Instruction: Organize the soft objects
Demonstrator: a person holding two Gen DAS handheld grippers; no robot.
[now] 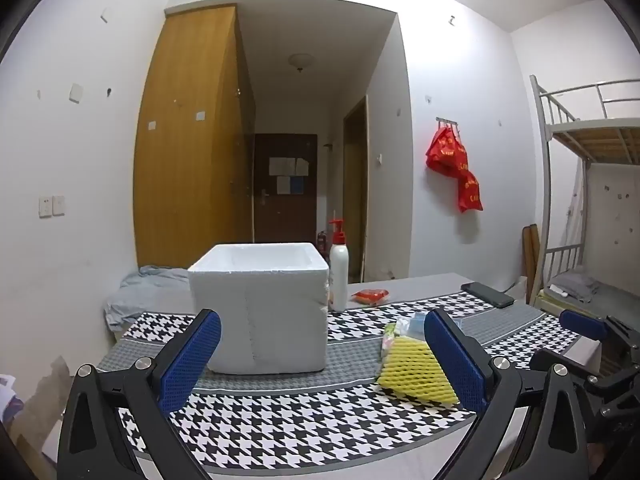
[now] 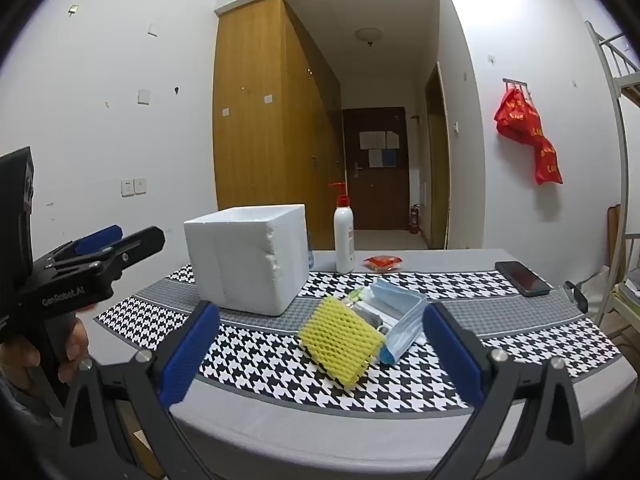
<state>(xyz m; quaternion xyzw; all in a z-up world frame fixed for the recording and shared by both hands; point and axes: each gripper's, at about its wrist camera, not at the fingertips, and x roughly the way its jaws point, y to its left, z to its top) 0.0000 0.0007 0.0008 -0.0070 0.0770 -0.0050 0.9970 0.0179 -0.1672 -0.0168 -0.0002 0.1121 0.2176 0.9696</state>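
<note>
Nothing looks sorted yet. The soft things lie in one loose pile on the bench (image 2: pixel 400 416), which is draped in a black-and-white houndstooth cloth: a yellow foam mesh sleeve (image 2: pixel 340 338) in front, a folded pale-blue face mask (image 2: pixel 400 314) touching it from behind, and some clear plastic-wrapped bits tucked between them that I cannot make out. To the left of the pile, a little apart from it, stands the open-topped white polystyrene box (image 2: pixel 248 258), which I take to be where they should go; what shows of its inside is bare white wall, though the bottom is out of sight. The right gripper (image 2: pixel 320 348) is held back from the near edge of the bench, jaws spread wide and holding nothing, with the pile framed between them. The left gripper (image 1: pixel 322 360) is equally wide and empty, facing the box. Beyond stand a white pump bottle with a red nozzle (image 2: pixel 345 240), a small red packet (image 2: pixel 382 262) and a dark phone (image 2: pixel 522 278). By my reckoning the whole job is left, starting with a first pick from the pile.
</note>
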